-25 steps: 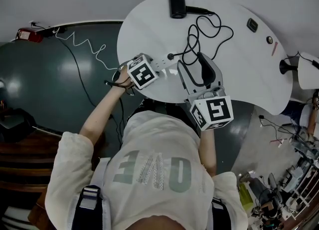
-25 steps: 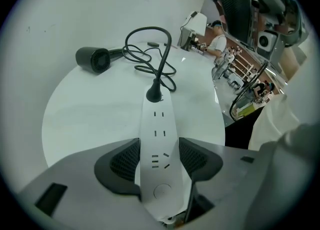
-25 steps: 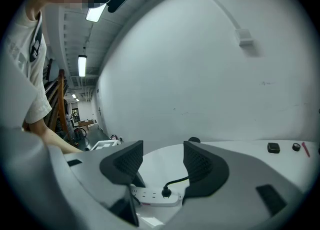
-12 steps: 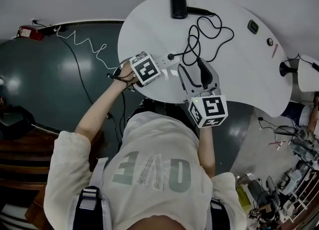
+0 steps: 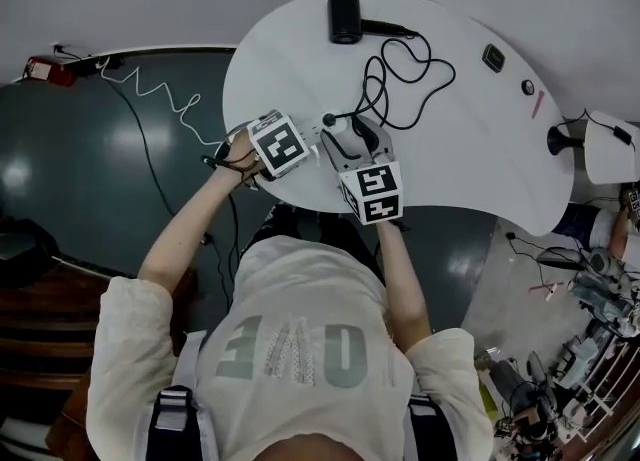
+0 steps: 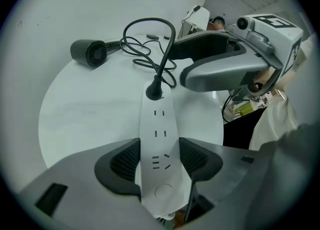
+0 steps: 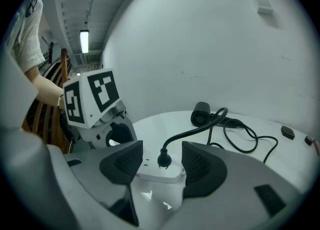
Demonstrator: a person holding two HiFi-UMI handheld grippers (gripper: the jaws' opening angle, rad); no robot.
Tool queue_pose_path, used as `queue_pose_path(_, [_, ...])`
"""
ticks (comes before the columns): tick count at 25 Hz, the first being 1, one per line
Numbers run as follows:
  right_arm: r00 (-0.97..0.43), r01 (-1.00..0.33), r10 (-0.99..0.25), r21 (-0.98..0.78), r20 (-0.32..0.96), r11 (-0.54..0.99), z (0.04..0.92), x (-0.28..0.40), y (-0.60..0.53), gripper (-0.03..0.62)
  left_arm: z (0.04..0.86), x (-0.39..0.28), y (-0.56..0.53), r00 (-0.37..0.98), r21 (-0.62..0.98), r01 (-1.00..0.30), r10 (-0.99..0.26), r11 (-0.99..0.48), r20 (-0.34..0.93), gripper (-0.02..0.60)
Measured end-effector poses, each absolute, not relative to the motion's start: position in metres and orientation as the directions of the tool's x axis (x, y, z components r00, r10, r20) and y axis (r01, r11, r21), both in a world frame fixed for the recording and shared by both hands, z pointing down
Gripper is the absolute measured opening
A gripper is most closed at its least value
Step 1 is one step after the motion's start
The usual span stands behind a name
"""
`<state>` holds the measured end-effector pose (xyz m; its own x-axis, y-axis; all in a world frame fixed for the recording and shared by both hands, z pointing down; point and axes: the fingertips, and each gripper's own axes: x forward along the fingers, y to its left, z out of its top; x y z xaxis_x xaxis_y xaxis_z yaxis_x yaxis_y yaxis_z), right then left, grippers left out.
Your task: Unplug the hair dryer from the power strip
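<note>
A white power strip [image 6: 158, 139] lies on the round white table [image 5: 480, 149], and my left gripper [image 6: 159, 158] is shut on its near end. The black plug [image 7: 164, 159] stands in the strip's far socket. Its cord [image 5: 402, 79] loops back to the black hair dryer [image 5: 345, 17] at the table's far edge. My right gripper [image 7: 162, 163] is open, its two pads either side of the plug with a gap on each side. In the head view both grippers meet at the strip [image 5: 322, 130] near the table's front left edge.
A small dark box [image 5: 493, 57], a round knob [image 5: 527, 87] and a pink pen [image 5: 538, 104] lie at the table's right. The strip's white coiled cable [image 5: 150, 94] runs off left over the dark floor. The table edge is just behind both grippers.
My right gripper has moved left and forward, from beside the cord loops to around the plug. The left gripper has stayed shut on the strip.
</note>
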<state>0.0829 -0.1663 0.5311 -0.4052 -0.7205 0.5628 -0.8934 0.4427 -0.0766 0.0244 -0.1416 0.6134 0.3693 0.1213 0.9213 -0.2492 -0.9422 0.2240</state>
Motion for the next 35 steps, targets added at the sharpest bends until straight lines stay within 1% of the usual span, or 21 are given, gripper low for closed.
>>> queue_pose_path(5, [-0.413,-0.894,-0.703,-0.109,0.579,0.435,0.561,0.072,-0.182,0.244,0.613,0.025,-0.141,0.379,0.220,-0.251,0.113,-0.943,0.919,0.255])
queue_pose_path(6, [-0.408,-0.897,-0.705,-0.110,0.581,0.428,0.564,0.071,-0.182,0.228,0.613,0.025,-0.140,0.379,0.221,-0.252,0.114,-0.942,0.918,0.255])
queue_pose_path(8, [-0.393,-0.902,-0.702,-0.100,0.594,0.420,0.571,0.071,-0.181,0.168,0.613,0.024,-0.139,0.372,0.223,-0.251,0.119,-0.942,0.921,0.255])
queue_pose_path(10, [-0.378,-0.905,-0.702,-0.080,0.603,0.418,0.575,0.072,-0.183,0.123,0.613,0.023,-0.140,0.363,0.225,-0.253,0.123,-0.941,0.924,0.255])
queue_pose_path(19, [-0.369,-0.895,-0.709,-0.025,0.601,0.445,0.574,0.074,-0.184,0.110,0.613,0.026,-0.140,0.345,0.222,-0.268,0.121,-0.938,0.931,0.255])
queue_pose_path(21, [-0.388,-0.904,-0.704,-0.098,0.595,0.416,0.575,0.076,-0.186,0.108,0.614,0.026,-0.141,0.338,0.220,-0.269,0.122,-0.938,0.933,0.255])
queue_pose_path(24, [-0.432,-0.902,-0.690,-0.258,0.581,0.348,0.575,0.080,-0.188,0.103,0.616,0.026,-0.142,0.315,0.217,-0.266,0.128,-0.939,0.940,0.255])
queue_pose_path(26, [-0.441,-0.898,-0.682,-0.285,0.584,0.336,0.574,0.083,-0.188,0.101,0.617,0.028,-0.141,0.293,0.216,-0.259,0.136,-0.941,0.946,0.255])
queue_pose_path(27, [-0.434,-0.900,-0.681,-0.255,0.591,0.353,0.574,0.083,-0.187,0.100,0.618,0.029,-0.141,0.286,0.218,-0.255,0.142,-0.942,0.948,0.255])
queue_pose_path(29, [-0.399,-0.903,-0.688,-0.128,0.606,0.411,0.570,0.084,-0.184,0.093,0.618,0.032,-0.141,0.272,0.225,-0.247,0.156,-0.942,0.950,0.255])
queue_pose_path(32, [-0.356,-0.872,-0.703,0.051,0.615,0.486,0.564,0.080,-0.182,0.080,0.620,0.034,-0.140,0.247,0.236,-0.240,0.176,-0.942,0.953,0.255])
queue_pose_path(33, [-0.354,-0.859,-0.702,0.083,0.618,0.506,0.563,0.079,-0.181,0.080,0.620,0.034,-0.140,0.244,0.239,-0.241,0.180,-0.941,0.953,0.255])
queue_pose_path(35, [-0.368,-0.848,-0.691,0.081,0.622,0.524,0.562,0.079,-0.180,0.063,0.621,0.035,-0.139,0.244,0.245,-0.247,0.184,-0.938,0.952,0.255])
